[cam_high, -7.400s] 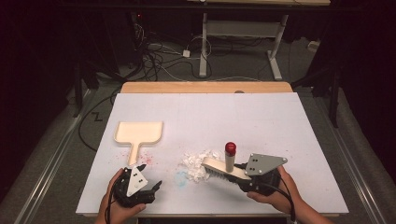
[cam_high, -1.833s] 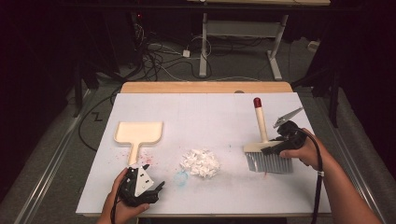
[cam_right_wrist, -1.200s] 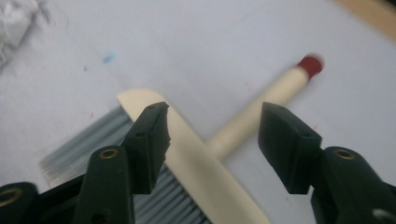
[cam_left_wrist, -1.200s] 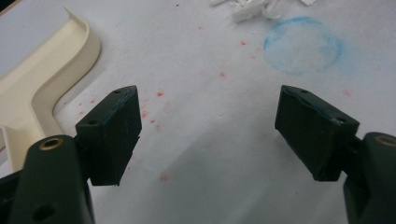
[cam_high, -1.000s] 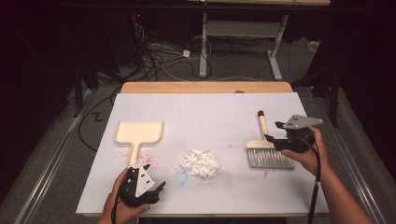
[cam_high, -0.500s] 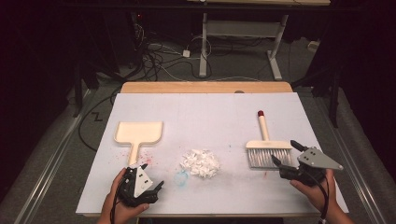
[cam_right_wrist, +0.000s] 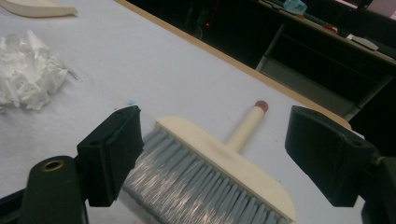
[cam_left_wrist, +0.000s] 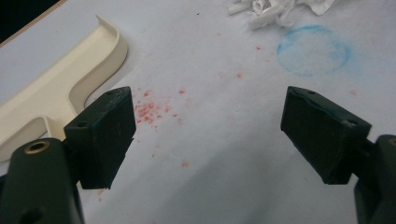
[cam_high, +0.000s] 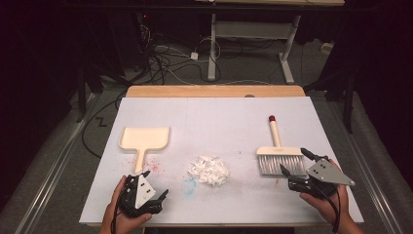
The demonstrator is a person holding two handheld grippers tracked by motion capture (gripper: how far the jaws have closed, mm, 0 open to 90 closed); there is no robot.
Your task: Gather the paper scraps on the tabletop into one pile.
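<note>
A cream brush [cam_high: 280, 158] with grey bristles and a red-tipped handle lies flat on the white table [cam_high: 219, 122], right of centre. My right gripper [cam_high: 295, 162] sits just behind its bristles. Its jaws have just been opening and stand wide, with nothing gripped. In the right gripper view the brush [cam_right_wrist: 224, 158] lies close ahead of the right gripper [cam_right_wrist: 219, 149]. A heap of white paper scraps [cam_high: 209, 170] sits mid-table. The cream dustpan [cam_high: 145, 139] lies at the left. My left gripper [cam_high: 148, 189] rests near the front edge below the dustpan's handle; its jaws have just been opening, with nothing between them [cam_left_wrist: 210, 135].
Red specks [cam_left_wrist: 152, 112] and a blue ring mark [cam_left_wrist: 314, 50] stain the table near the left gripper. The dustpan [cam_left_wrist: 60, 88] is at that view's left, and the paper scraps [cam_left_wrist: 280, 7] are at its top. A wooden strip [cam_high: 214, 91] edges the far side, with cables and a desk frame on the floor beyond.
The right gripper has let go of the brush, which now lies flat, and the hand has drawn back toward the near right edge. The left hand has stayed put.
</note>
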